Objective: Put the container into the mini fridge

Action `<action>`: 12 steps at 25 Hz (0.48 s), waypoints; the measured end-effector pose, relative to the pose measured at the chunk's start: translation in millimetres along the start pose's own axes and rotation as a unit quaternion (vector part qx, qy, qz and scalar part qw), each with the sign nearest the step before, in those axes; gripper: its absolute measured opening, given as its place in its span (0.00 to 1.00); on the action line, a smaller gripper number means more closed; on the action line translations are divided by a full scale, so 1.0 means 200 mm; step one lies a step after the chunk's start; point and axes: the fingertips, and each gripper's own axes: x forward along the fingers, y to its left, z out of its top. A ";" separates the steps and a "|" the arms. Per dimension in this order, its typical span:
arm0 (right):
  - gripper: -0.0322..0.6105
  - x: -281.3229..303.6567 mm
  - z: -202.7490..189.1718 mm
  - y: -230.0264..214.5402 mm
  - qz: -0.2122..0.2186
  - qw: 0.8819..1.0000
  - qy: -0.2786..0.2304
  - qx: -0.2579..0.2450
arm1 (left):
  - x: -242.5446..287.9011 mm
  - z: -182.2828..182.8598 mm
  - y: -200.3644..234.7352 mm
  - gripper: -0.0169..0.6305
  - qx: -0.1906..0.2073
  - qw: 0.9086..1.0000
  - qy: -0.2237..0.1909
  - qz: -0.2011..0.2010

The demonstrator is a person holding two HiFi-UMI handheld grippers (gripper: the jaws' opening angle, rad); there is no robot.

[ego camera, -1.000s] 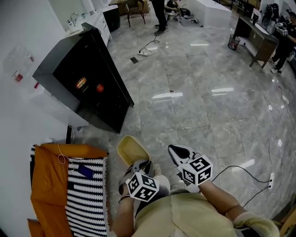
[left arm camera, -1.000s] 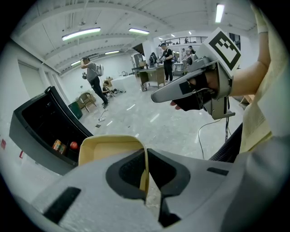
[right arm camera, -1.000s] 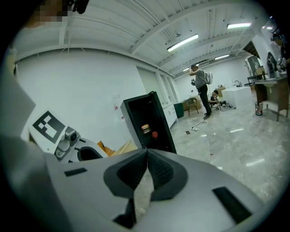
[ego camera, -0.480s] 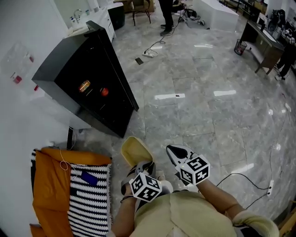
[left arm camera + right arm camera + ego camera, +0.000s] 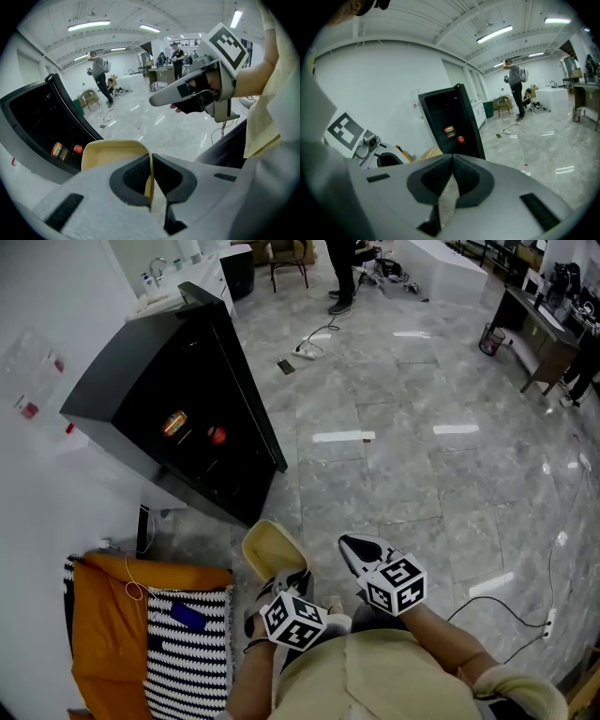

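A shallow cream container (image 5: 269,546) hangs low over the floor, and my left gripper (image 5: 280,577) is shut on its near rim. In the left gripper view the rim stands clamped between the jaws of my left gripper (image 5: 150,161), with the container (image 5: 111,153) stretching ahead. The black mini fridge (image 5: 173,409) stands open ahead on the left, a can (image 5: 174,422) and a red apple (image 5: 217,435) on its shelf. My right gripper (image 5: 347,543) is shut and empty beside the container. The right gripper view looks past the closed right gripper (image 5: 452,161) at the fridge (image 5: 449,123).
Orange cloth and a black-and-white striped fabric (image 5: 176,652) lie at lower left against the white wall. Cables and a power strip (image 5: 307,350) lie on the marble floor beyond the fridge. A person (image 5: 514,89) stands far back. A desk (image 5: 534,329) is at far right.
The head view has shifted a little, so the fridge sits slightly lower and nearer. Both grippers keep the same pose, the left one still holding the container.
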 end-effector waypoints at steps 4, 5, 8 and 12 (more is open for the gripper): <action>0.10 0.04 -0.01 -0.02 -0.002 1.000 0.012 0.000 | 0.03 -0.01 0.04 0.08 0.001 1.000 0.003 -0.005; 0.10 0.06 -0.01 -0.02 -0.002 1.000 0.015 0.001 | 0.04 -0.01 0.05 0.08 0.000 1.000 0.004 -0.006; 0.10 0.10 0.01 -0.06 -0.003 1.000 0.017 0.004 | 0.07 -0.01 0.08 0.08 -0.003 1.000 0.011 -0.009; 0.10 0.18 0.06 -0.14 0.006 1.000 0.020 0.007 | 0.12 0.04 0.14 0.08 -0.010 1.000 0.017 -0.006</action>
